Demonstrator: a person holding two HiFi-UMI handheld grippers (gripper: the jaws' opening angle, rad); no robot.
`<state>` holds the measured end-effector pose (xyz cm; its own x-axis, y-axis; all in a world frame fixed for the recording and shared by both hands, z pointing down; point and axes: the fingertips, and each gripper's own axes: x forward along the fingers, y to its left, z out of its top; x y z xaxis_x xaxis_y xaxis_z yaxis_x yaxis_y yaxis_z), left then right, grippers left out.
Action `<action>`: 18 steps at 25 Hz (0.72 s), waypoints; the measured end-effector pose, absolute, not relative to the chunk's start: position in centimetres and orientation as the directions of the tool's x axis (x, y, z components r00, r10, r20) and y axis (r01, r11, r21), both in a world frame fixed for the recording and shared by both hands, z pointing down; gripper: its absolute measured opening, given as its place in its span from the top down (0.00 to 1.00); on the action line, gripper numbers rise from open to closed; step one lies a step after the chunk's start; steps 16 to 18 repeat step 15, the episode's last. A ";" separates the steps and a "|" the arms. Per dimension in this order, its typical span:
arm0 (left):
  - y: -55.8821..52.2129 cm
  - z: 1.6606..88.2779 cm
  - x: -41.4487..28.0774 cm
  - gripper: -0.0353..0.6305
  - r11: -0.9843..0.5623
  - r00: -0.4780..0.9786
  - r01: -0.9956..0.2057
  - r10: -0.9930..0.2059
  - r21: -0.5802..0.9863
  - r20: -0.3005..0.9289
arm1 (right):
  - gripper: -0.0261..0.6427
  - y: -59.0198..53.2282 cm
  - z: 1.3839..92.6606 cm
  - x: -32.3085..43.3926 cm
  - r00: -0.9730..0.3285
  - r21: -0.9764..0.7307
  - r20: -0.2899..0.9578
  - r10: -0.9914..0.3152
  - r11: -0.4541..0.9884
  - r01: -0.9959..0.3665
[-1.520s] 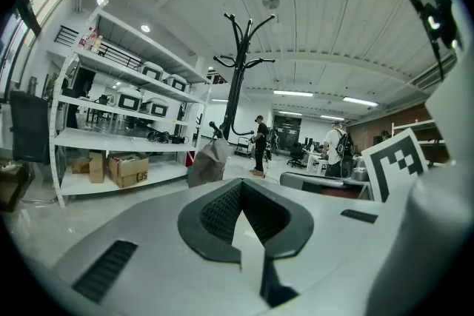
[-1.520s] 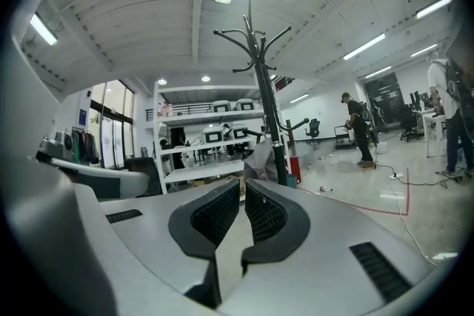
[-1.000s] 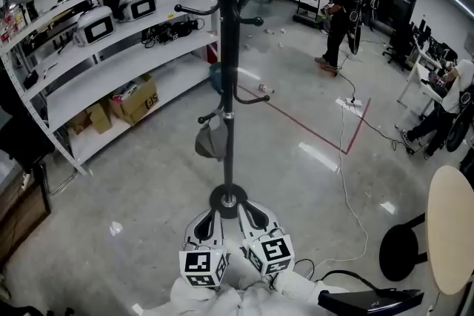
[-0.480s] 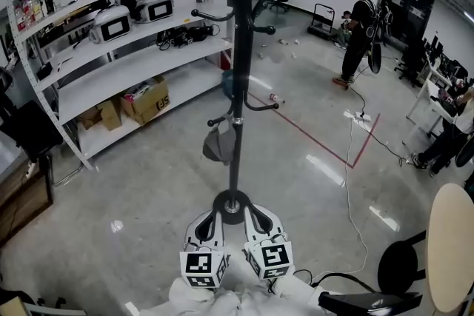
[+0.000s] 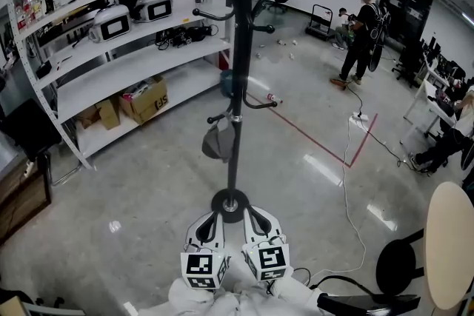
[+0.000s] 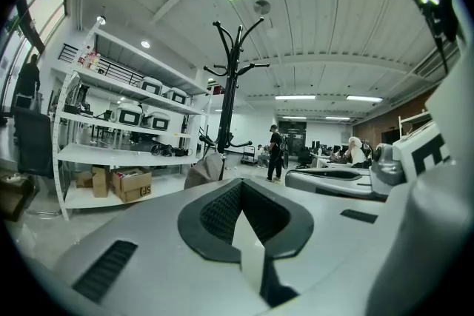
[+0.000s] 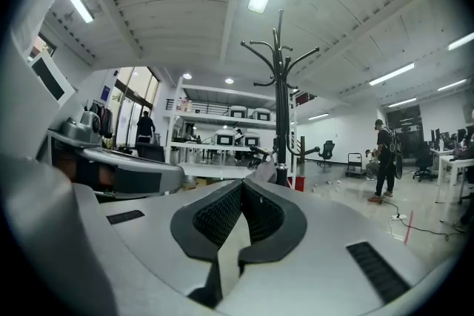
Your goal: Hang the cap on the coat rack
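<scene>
Head view, cap: we find the soft grey fabric cap (image 5: 217, 143) hanging on a low hook of the tall black metal coat rack (image 5: 235, 85).
Head view, grippers: left gripper (image 5: 207, 227) and right gripper (image 5: 259, 224) sit beside the rack's base.
Left gripper view: jaws together, nothing between them.
Right gripper view: jaws together, nothing between them.
Handling: we judge the cap light and limp; if it needs regripping, take it by the brim.

My head view cuts the coat rack (image 5: 235, 85) off at the top edge. In the left gripper view, my left gripper (image 6: 241, 192) hides the lower part of the cap (image 6: 206, 168). The standing person (image 6: 275, 152) beyond is too small for detail.
</scene>
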<state>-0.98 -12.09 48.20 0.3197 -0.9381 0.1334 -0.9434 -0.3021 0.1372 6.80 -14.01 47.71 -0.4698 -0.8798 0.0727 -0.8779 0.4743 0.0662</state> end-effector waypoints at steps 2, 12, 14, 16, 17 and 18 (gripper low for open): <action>-11.9 48.3 -0.9 0.94 -0.307 0.325 -0.941 -0.936 0.139 0.133 | 0.94 -13.8 47.7 6.8 -0.466 0.071 0.072 -0.882 0.470 -0.880; -11.4 48.5 -1.2 0.94 -0.321 0.340 -0.936 -0.930 0.143 0.138 | 0.94 -13.2 48.1 6.6 -0.449 0.064 0.076 -0.890 0.454 -0.889; -11.4 48.5 -1.3 0.94 -0.325 0.344 -0.935 -0.929 0.144 0.138 | 0.94 -13.3 48.2 6.6 -0.445 0.063 0.079 -0.892 0.450 -0.891; -11.4 48.5 -1.3 0.94 -0.327 0.346 -0.934 -0.928 0.144 0.138 | 0.94 -13.3 48.3 6.5 -0.443 0.063 0.081 -0.893 0.448 -0.892; -11.4 48.5 -1.3 0.94 -0.327 0.346 -0.934 -0.928 0.144 0.138 | 0.94 -13.3 48.3 6.5 -0.443 0.063 0.081 -0.893 0.448 -0.892; -11.4 48.5 -1.3 0.94 -0.327 0.346 -0.934 -0.928 0.144 0.138 | 0.94 -13.3 48.3 6.5 -0.443 0.063 0.081 -0.893 0.448 -0.892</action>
